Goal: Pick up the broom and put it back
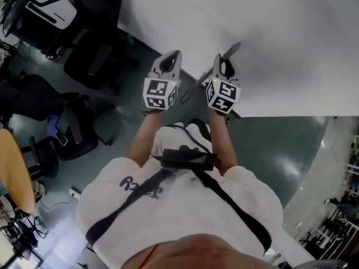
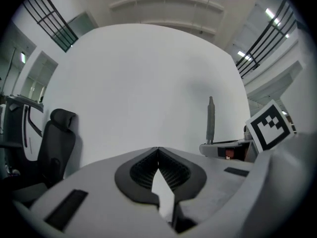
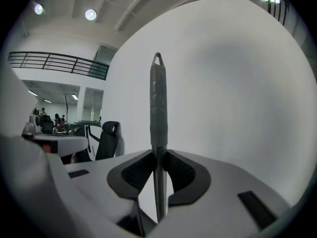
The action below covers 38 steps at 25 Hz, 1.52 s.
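Head view hides grip; right tool [image 3: 158, 153] clamps broom handle [image 3: 158, 103]

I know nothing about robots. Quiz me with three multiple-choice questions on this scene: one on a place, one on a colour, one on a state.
1. Where do the black chairs stand in the head view? A left; B right; C centre.
2. What colour is the wall? A red; B white; C green.
3. What is the right gripper doing? A open, empty; B shut, empty; C shut on the broom handle.

Answers: 1 A, they fill the upper left. 2 B, it is plain white in every view. 3 C, its jaws press the grey handle from both sides.
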### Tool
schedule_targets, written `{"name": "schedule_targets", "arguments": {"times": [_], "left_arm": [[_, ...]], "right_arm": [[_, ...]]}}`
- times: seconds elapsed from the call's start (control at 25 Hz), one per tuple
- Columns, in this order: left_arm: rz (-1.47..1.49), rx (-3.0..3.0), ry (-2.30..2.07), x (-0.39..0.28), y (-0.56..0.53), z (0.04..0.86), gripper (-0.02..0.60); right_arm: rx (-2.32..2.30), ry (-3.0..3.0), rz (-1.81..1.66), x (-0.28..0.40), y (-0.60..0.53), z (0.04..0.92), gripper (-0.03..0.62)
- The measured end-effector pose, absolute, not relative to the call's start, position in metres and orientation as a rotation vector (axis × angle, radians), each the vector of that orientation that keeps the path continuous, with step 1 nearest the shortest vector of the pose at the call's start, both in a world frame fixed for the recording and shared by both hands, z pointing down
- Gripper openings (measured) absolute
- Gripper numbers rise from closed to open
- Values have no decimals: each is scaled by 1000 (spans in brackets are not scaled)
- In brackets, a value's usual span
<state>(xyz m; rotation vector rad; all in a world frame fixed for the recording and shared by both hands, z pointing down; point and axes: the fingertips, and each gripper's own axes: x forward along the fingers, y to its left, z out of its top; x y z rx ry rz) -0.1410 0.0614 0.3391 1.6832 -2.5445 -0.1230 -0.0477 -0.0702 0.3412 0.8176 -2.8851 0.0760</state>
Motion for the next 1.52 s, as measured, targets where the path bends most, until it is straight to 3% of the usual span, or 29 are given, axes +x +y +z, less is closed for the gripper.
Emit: {"name": "schedule_targets", "arguments": {"times": [0.56,0.76,1.52], "left_arm": [[-202,1148,-2733,-267,183,371,12],[-211,1005,-2737,-314,209,396,12],[-106,968,-2486,-462,166,535,12]], "right_arm": [[167,-2882,-48,-246,23,388,95],[6,-2779,-45,-309,52,444,95],[-308,-2357,-9,-428,67,688,95]]}}
